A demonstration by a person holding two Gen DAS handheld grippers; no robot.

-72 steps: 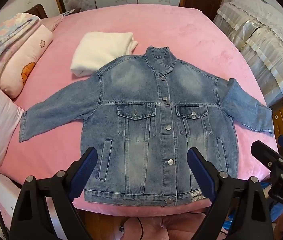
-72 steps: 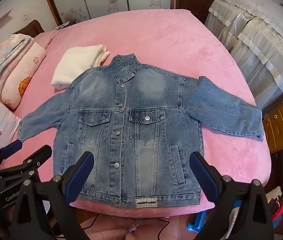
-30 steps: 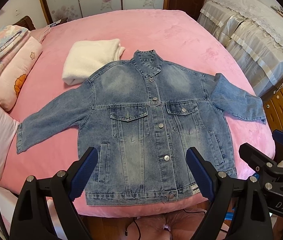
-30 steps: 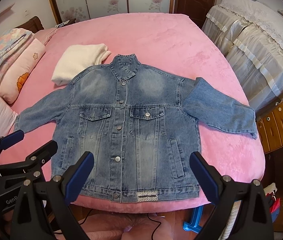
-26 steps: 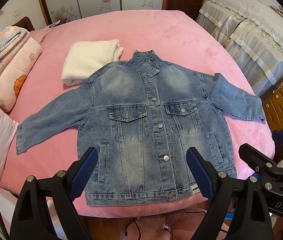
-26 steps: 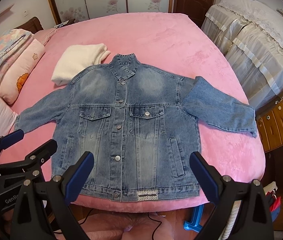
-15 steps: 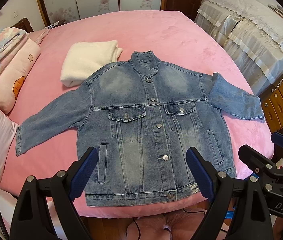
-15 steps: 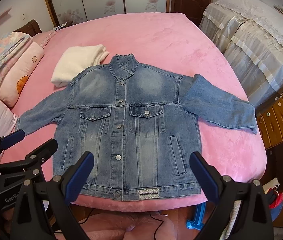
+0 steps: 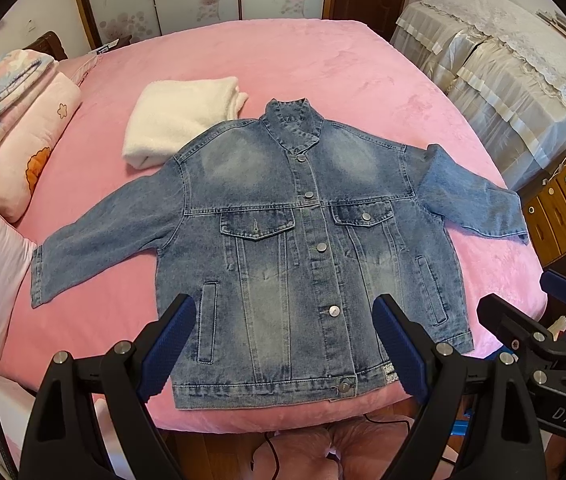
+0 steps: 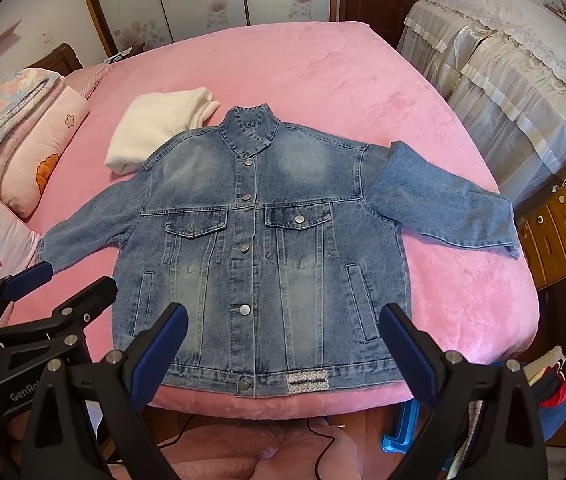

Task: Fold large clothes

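- The denim jacket (image 9: pixel 303 248) lies flat and buttoned, front side up, on the pink bed (image 9: pixel 323 64); its collar points toward the far end, its hem lies along the near edge, and both sleeves are spread out to the sides
- The left gripper (image 9: pixel 283 344) hangs above the jacket's hem with its jaws spread wide; nothing is between its blue pads (image 9: pixel 167 348)
- The right gripper (image 10: pixel 283 352) hangs above the hem too, jaws equally wide apart and holding nothing
- A folded white blanket (image 9: pixel 179 120) lies beyond the jacket's shoulder, its near edge tucked just under the denim
- Pink pillows (image 9: pixel 23 148) are stacked along the bed's left side; a lace-covered sofa (image 9: pixel 515 92) stands off to the right
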